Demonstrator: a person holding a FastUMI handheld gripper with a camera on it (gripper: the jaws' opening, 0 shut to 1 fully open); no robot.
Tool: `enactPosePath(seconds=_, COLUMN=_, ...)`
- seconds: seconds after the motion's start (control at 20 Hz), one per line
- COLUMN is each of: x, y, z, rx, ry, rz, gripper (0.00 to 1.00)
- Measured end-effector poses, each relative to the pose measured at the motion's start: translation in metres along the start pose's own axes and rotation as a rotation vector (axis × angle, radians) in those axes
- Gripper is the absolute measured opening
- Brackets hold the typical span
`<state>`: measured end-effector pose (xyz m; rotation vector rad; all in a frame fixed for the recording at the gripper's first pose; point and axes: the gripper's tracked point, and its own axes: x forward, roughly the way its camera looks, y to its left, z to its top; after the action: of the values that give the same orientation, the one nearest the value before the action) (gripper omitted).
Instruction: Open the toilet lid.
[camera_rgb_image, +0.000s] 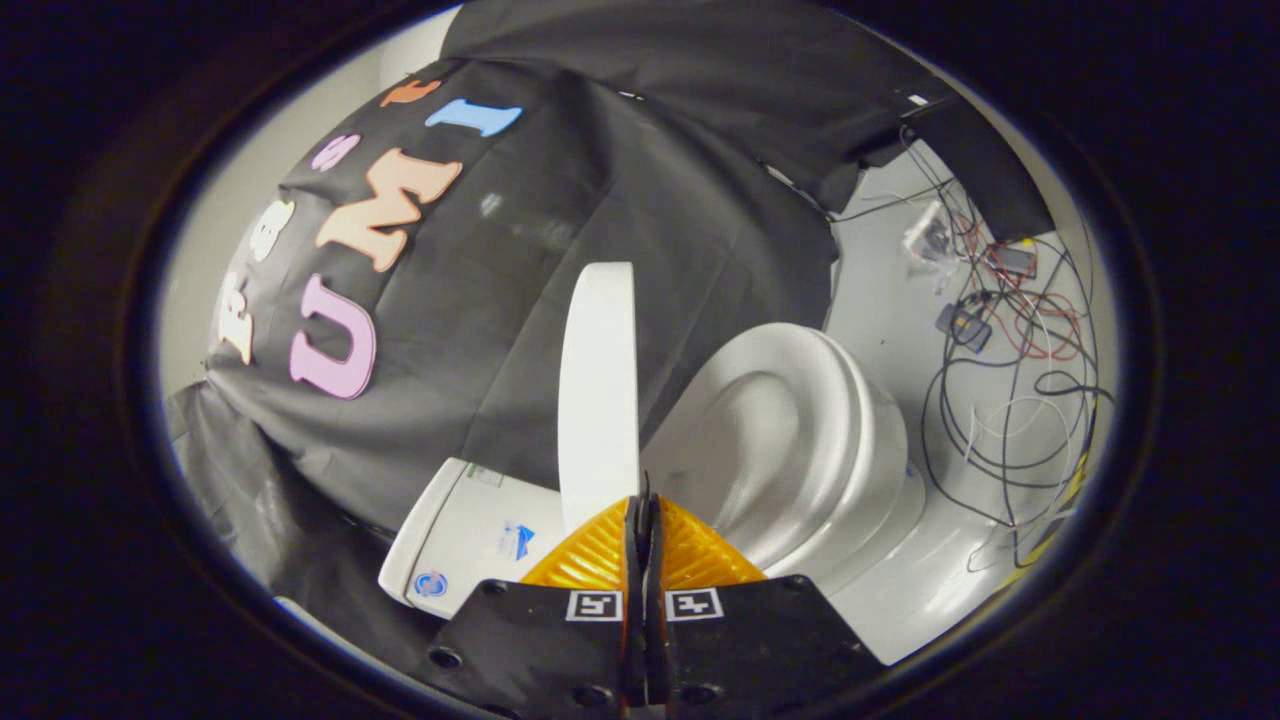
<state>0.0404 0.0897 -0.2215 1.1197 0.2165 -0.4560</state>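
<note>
The white toilet lid (598, 390) stands raised and is seen nearly edge-on, just ahead of my fingertips and slightly to one side of them. Beside it lies the open seat and bowl (790, 440), its hollow fully exposed. The white tank (470, 530) with small stickers sits on the lid's other side, against the black cloth. My gripper (640, 502) is shut, its two fingers pressed together with nothing between them. The tips sit right at the lid's near end; whether they touch it I cannot tell.
Past the bowl, a tangle of black, white and red cables (1010, 340) with small devices lies on the pale floor (880, 290). Black cloth (620, 200) hangs behind the toilet, with a pale wall (215, 230) beyond it.
</note>
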Motion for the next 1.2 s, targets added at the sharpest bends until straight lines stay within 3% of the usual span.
enactPosePath(seconds=0.45, x=-0.007, y=0.057, z=-0.002, rx=-0.297, ry=-0.002, rz=-0.106, gripper=0.01)
enactPosePath(seconds=0.6, x=-0.007, y=0.069, z=-0.003, rx=-0.304, ry=0.003, rz=-0.104, gripper=0.01)
enactPosePath(seconds=1.2, x=-0.008, y=0.133, z=-0.017, rx=-0.557, ry=0.007, rz=-0.118, gripper=0.02)
